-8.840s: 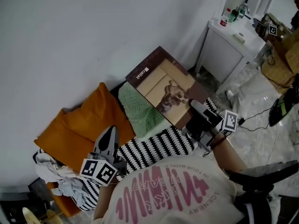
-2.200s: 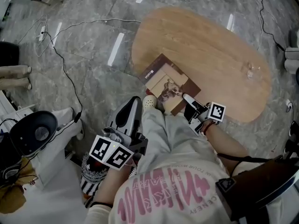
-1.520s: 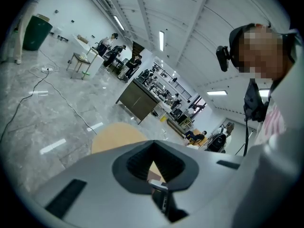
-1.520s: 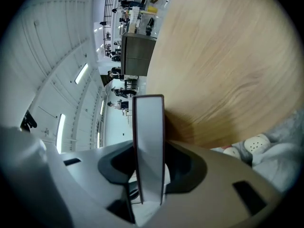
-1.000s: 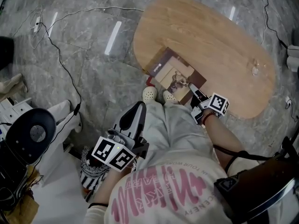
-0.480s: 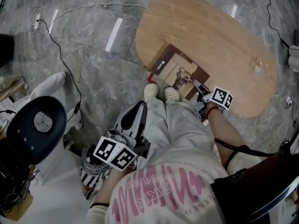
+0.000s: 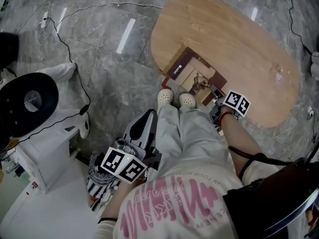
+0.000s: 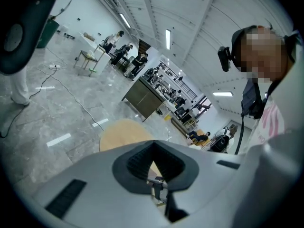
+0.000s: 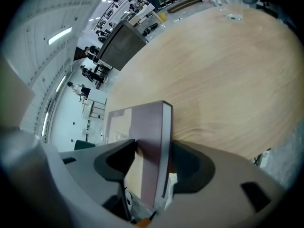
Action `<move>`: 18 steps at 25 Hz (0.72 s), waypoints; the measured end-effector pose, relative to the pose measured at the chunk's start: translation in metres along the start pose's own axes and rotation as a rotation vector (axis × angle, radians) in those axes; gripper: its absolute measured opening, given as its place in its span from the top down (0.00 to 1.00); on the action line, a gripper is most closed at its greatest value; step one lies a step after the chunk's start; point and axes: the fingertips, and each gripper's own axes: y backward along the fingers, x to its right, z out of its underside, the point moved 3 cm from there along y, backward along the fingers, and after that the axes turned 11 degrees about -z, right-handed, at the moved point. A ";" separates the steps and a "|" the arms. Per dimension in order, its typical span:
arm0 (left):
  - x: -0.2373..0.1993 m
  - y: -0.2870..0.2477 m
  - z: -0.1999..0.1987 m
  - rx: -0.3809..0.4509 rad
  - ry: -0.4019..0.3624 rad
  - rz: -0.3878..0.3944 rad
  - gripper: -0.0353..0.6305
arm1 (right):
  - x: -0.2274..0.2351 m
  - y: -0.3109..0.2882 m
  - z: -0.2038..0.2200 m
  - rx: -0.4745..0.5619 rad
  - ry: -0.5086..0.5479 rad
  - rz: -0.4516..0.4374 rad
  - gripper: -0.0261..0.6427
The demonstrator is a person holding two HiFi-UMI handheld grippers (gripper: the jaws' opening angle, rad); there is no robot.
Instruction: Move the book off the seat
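The right hand-held gripper (image 7: pixel 213 94) points steeply down at the near rim of the worktop (image 7: pixel 239 34). Its jaws have just been opening and now stand released, with the book's (image 7: pixel 194 76) near edge between them but no longer clenched. The book lies flat on the worktop at its near rim, cover up, spine toward the worktop's left end, one corner hanging just over the rim. A small clear thing (image 7: pixel 279 76) sits well apart from it, toward the worktop's right end. The person's pale shoes (image 7: pixel 174 98) stand on the grey stone floor (image 7: pixel 99 59) just before the worktop's near rim, beside the book. The left hand-held gripper (image 7: pixel 147 116) hangs short of the worktop, above the person's left leg, its jaws clenched together on nothing. A thin cable (image 7: pixel 65 39) trails over the floor to the left of the worktop.
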 end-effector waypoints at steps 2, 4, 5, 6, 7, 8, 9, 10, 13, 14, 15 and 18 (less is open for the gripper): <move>-0.002 0.003 0.001 0.003 0.004 -0.010 0.93 | 0.003 0.001 -0.002 0.004 0.016 0.050 0.60; -0.003 0.004 0.003 0.005 0.012 -0.015 0.94 | 0.009 0.003 -0.005 -0.010 0.076 0.142 0.62; -0.003 0.004 0.004 0.007 0.015 -0.016 0.93 | 0.010 0.002 -0.007 -0.026 0.115 0.177 0.62; -0.004 0.004 0.005 0.009 0.017 -0.015 0.94 | 0.010 0.001 -0.008 -0.042 0.147 0.199 0.62; -0.003 0.004 0.005 0.011 0.017 -0.012 0.93 | 0.010 0.000 -0.010 -0.053 0.166 0.216 0.62; -0.003 0.004 0.005 0.012 0.015 -0.010 0.93 | 0.009 -0.001 -0.011 -0.057 0.173 0.233 0.62; -0.003 0.004 0.003 0.014 0.013 -0.007 0.94 | 0.009 0.000 -0.012 -0.055 0.171 0.252 0.62; -0.002 0.005 0.001 0.015 0.009 -0.006 0.93 | 0.010 0.002 -0.014 -0.051 0.164 0.275 0.62; 0.005 0.009 -0.010 0.024 -0.003 -0.003 0.93 | 0.016 0.020 -0.014 -0.046 0.131 0.343 0.67; 0.009 0.012 -0.016 0.027 -0.008 -0.001 0.93 | 0.016 0.028 -0.014 -0.044 0.114 0.353 0.71; 0.015 0.015 -0.022 0.031 -0.014 0.003 0.93 | 0.015 0.037 -0.014 -0.041 0.094 0.354 0.74; 0.034 0.022 -0.044 0.045 -0.046 0.028 0.94 | 0.002 0.059 -0.014 -0.033 0.031 0.322 0.89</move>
